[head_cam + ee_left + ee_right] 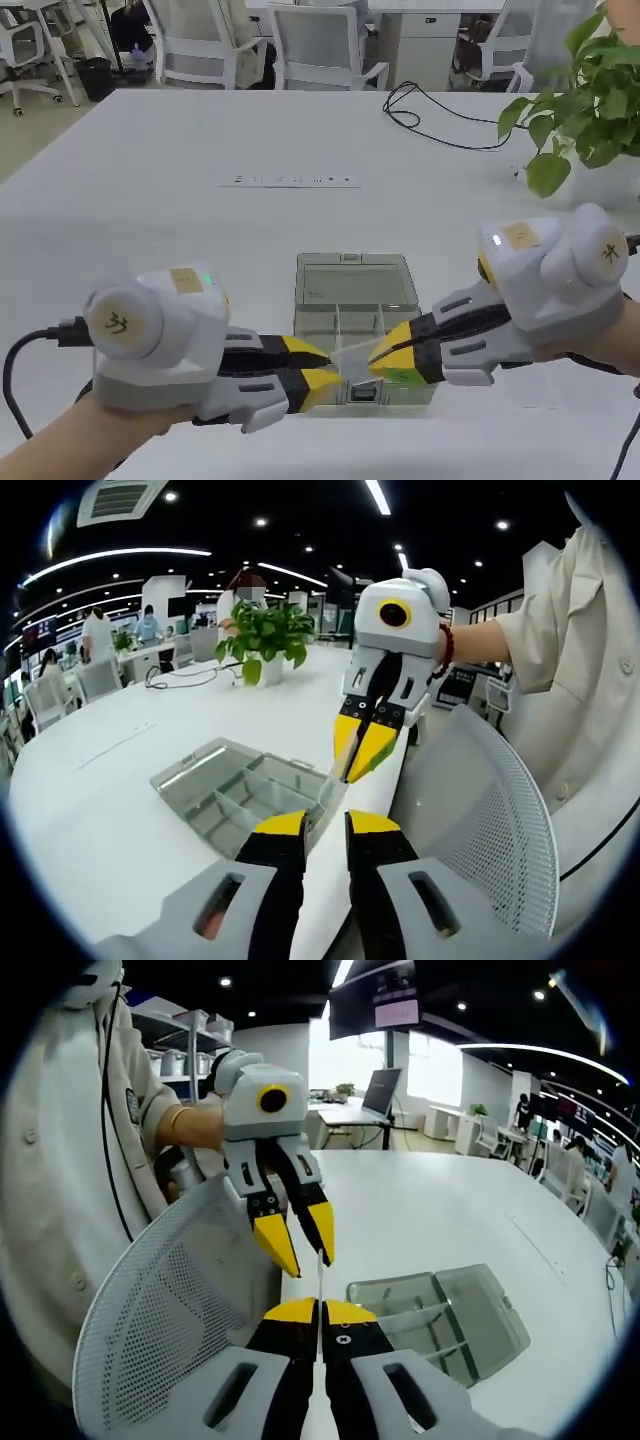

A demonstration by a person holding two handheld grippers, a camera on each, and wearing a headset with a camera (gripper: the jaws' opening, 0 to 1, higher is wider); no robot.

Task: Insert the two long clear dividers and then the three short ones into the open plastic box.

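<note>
1. An open-plan office: a broad white tabletop (150, 200) with pale chairs (320, 40) behind it, a leafy plant (590, 110) at the far right and a black cable (430, 120) looped near it.
2. The open plastic box (352, 283) sits at the near middle of the tabletop. Its lid lies flat on the far side, and clear partitions already stand in the base.
3. A person holds two tools nose to nose just above the box's near edge.
4. The right tool (385, 360) is clamped flat on a clear divider (352, 353), gripping one end of the thin strip.
5. The divider's long axis runs crosswise, from the right tool straight toward the left tool (318, 368), roughly in line with the box's front wall. It is held on edge, clear of the compartments.
6. The left tool is parted to a narrow gap, its yellow tips on either side of the divider's free end. Whether they touch it cannot be told.
</note>
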